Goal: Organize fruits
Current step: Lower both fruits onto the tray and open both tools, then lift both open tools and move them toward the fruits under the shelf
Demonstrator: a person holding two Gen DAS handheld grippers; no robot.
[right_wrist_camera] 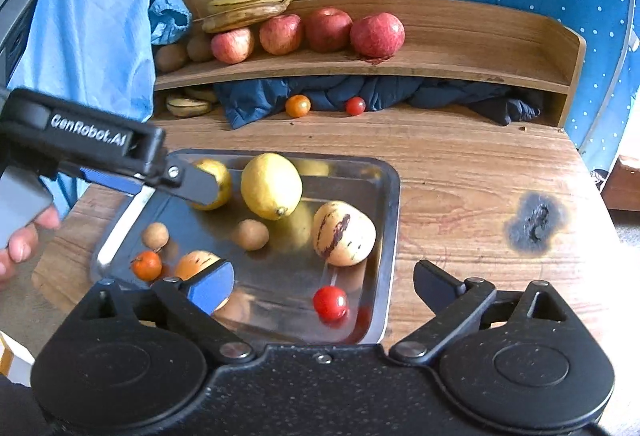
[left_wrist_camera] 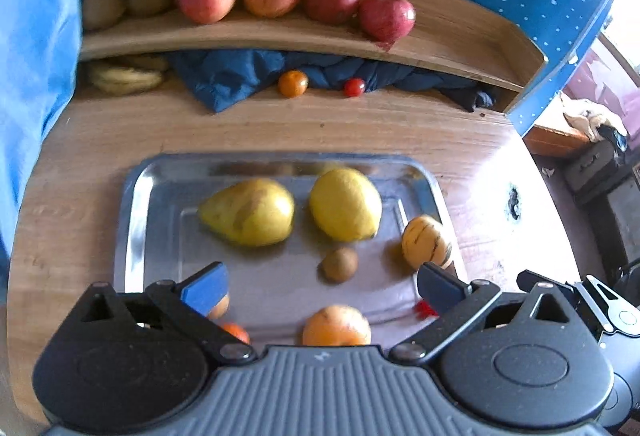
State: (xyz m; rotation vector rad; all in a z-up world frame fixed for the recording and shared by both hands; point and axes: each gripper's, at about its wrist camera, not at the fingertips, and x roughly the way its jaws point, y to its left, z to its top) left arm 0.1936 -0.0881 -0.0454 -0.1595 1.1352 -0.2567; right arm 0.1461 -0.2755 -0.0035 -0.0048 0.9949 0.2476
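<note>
Both jaws are spread wide, nothing in either: left gripper (left_wrist_camera: 322, 286) and right gripper (right_wrist_camera: 324, 286) just hang over the metal tray (right_wrist_camera: 390, 220) on the wooden table (right_wrist_camera: 472, 171). Pear (left_wrist_camera: 250, 211), lemon (right_wrist_camera: 271, 185), cherry tomato (right_wrist_camera: 330, 302) sit in the tray; apples (right_wrist_camera: 328, 29) line the shelf (right_wrist_camera: 460, 65) behind.

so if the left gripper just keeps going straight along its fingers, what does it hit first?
Probably the small brown round fruit on the silver metal tray, roughly centred ahead of the open left gripper. The orange fruit lies nearer but seems to sit below the fingers; depth is unclear.
</note>
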